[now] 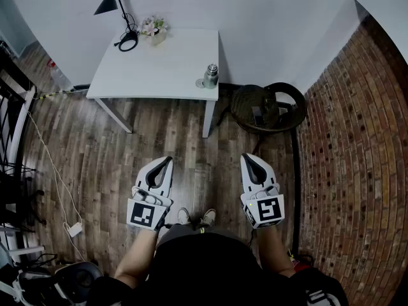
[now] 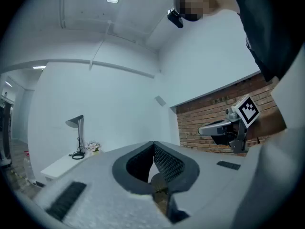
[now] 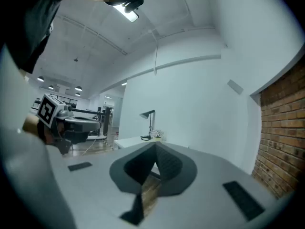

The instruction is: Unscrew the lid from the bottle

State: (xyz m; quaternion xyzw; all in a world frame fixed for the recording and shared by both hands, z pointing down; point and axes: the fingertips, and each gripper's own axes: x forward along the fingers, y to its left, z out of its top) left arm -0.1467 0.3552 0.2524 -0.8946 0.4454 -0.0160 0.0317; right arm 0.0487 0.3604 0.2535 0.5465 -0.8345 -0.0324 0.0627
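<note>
A small metal bottle (image 1: 210, 76) with its lid on stands upright near the right front corner of the white table (image 1: 153, 69), well ahead of me. Both grippers are held low over the wooden floor, close to my body and far from the table. My left gripper (image 1: 167, 160) is shut with nothing between its jaws. My right gripper (image 1: 245, 156) is shut and empty too. In the left gripper view its jaws (image 2: 153, 144) meet at the tips, and the right gripper (image 2: 228, 128) shows to the side. In the right gripper view the jaws (image 3: 155, 145) are also closed.
A black desk lamp (image 1: 118, 8) and a small flower pot (image 1: 154, 30) stand at the table's back. A round dark stool (image 1: 268, 107) with things on it is right of the table, by the brick wall (image 1: 357, 145). Cables (image 1: 54, 177) and furniture line the left.
</note>
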